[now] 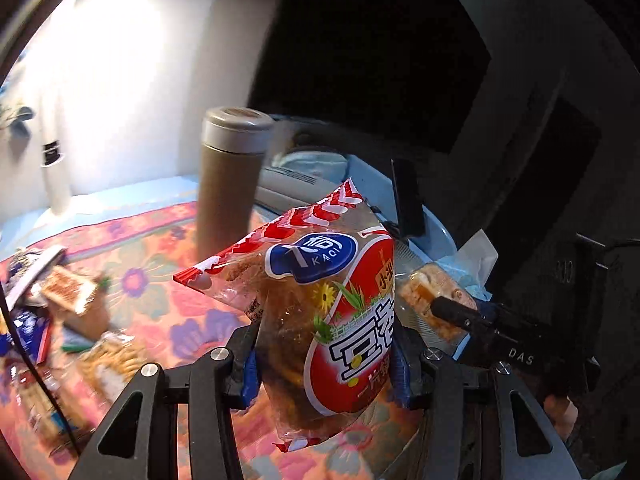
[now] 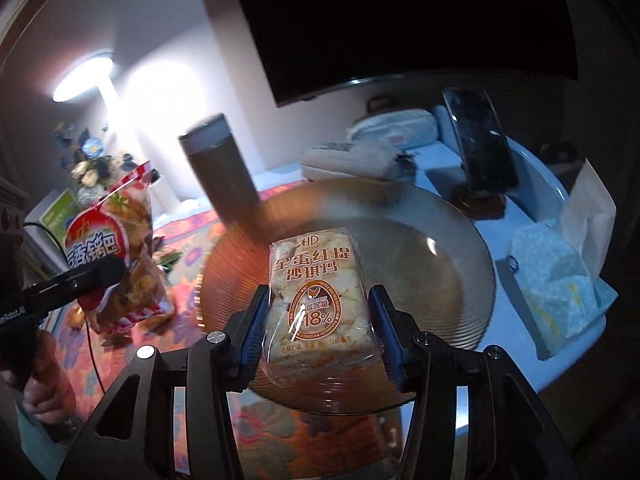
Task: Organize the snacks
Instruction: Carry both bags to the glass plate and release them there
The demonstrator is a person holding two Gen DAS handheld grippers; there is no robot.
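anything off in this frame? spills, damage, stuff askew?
No spills or damage visible. Each hand-held gripper holds one packet: left the red snack bag, right the wrapped cake above the glass plate. Loose snacks lie scattered on the floral cloth.

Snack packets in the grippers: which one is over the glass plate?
The beige egg-cake packet in the right gripper, above the plate; the red-and-white packet is beside it.

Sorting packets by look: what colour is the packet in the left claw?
Mostly red and white, with a blue logo badge: snack packet, clearest in the left wrist view.
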